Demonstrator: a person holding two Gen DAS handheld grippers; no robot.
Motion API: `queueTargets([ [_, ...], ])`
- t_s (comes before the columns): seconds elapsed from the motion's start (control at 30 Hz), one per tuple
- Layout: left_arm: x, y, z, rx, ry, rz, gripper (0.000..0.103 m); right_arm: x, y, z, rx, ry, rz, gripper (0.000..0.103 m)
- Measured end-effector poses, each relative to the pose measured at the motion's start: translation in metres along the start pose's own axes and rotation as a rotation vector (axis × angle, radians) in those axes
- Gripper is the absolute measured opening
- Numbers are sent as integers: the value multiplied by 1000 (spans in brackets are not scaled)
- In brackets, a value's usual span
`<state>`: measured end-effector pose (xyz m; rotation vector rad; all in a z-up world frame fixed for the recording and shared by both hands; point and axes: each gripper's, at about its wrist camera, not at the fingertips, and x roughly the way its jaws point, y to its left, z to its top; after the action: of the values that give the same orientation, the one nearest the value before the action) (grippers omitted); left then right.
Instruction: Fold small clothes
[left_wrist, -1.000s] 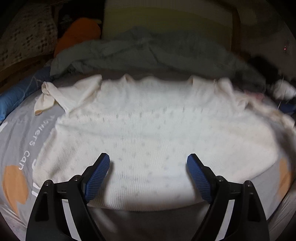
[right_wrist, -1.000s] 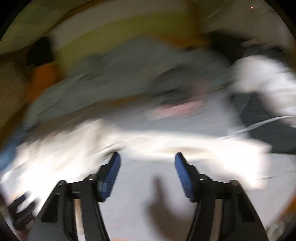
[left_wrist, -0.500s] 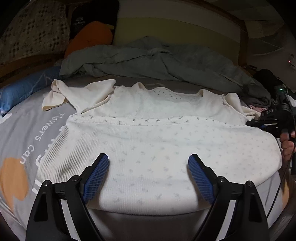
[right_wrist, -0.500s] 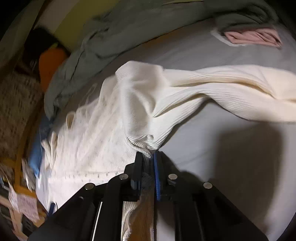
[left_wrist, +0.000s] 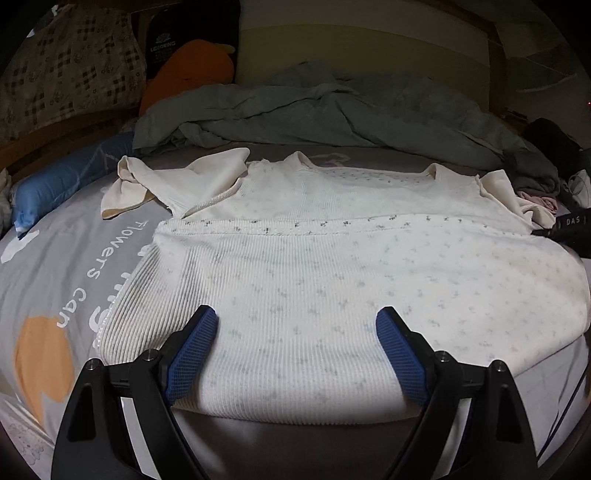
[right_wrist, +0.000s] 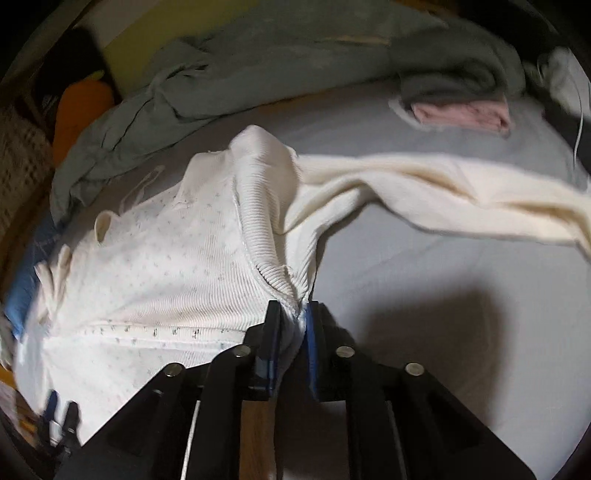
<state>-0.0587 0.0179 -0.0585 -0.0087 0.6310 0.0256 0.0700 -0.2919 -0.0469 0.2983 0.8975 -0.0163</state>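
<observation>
A cream ribbed top (left_wrist: 332, 266) with small grey dots lies spread on the grey bed sheet, its lower part folded up over the chest. My left gripper (left_wrist: 295, 343) is open and empty, hovering over the top's near folded edge. My right gripper (right_wrist: 291, 332) is shut on the top (right_wrist: 166, 266) at its right side near the armpit, with fabric bunched between the pads. The right sleeve (right_wrist: 443, 195) trails off to the right. The left sleeve (left_wrist: 155, 181) lies crumpled at the far left. The right gripper's tip shows at the left wrist view's right edge (left_wrist: 565, 229).
A rumpled grey-green blanket (left_wrist: 332, 110) lies behind the top. A folded pink garment (right_wrist: 465, 114) sits at the far right. An orange cushion (left_wrist: 188, 70) and a blue pillow (left_wrist: 62, 177) are at the far left. The sheet (left_wrist: 55, 280) has printed letters and orange shapes.
The right gripper swung in and closed on the top's right side, bunching and lifting it. The left gripper stayed open over the near edge.
</observation>
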Motion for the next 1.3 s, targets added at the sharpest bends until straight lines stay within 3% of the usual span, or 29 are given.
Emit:
queueTargets([
  [0.07,0,1,0,-9,-2,-9,88,-10,1,-1,-4,-51,-25,31],
  [0.1,0,1,0,-11,-2,-11,88,-19,-1,0,2,-81,-32,39],
  [0.13,0,1,0,-10,-3,-10,89,-27,-4,0,6,-104,-14,55],
  [0.17,0,1,0,-6,-4,-8,91,-38,-6,2,12,-136,24,61],
  [0.27,3,-5,-3,23,-14,19,93,-67,-1,0,7,-219,130,62],
  [0.37,5,-7,-3,25,-8,27,94,-74,27,-8,-145,-178,236,49],
  [0.43,5,-6,-3,20,-9,22,94,-62,45,-16,-241,-102,154,49],
  [0.53,5,-7,-4,20,-16,27,95,-42,40,-22,-208,-58,71,49],
  [0.6,5,-7,-4,16,-17,28,95,-30,30,-19,-148,-8,108,49],
  [0.67,5,-6,-5,16,-17,27,95,-16,18,-13,-63,40,158,30],
  [0.7,5,-6,-5,16,-17,27,95,-12,13,-11,-32,60,175,11],
  [0.77,5,-6,-5,15,-17,25,95,-12,4,-14,20,44,211,4],
  [0.83,5,-7,-5,14,-18,24,95,-29,5,-16,12,-80,207,4],
  [0.93,5,-7,-5,14,-20,24,95,-55,27,-19,-111,-237,166,4],
  [1.0,5,-7,-5,15,-21,25,95,-51,47,-22,-203,-235,63,4],
  [1.1,5,-6,-5,13,-19,24,95,-19,56,-31,-273,-142,-98,4],
  [1.17,5,-6,-5,12,-19,23,95,-8,57,-35,-295,-123,-119,6],
  [1.3,5,-6,-6,11,-23,24,95,-17,58,-27,-257,-140,-179,52],
])
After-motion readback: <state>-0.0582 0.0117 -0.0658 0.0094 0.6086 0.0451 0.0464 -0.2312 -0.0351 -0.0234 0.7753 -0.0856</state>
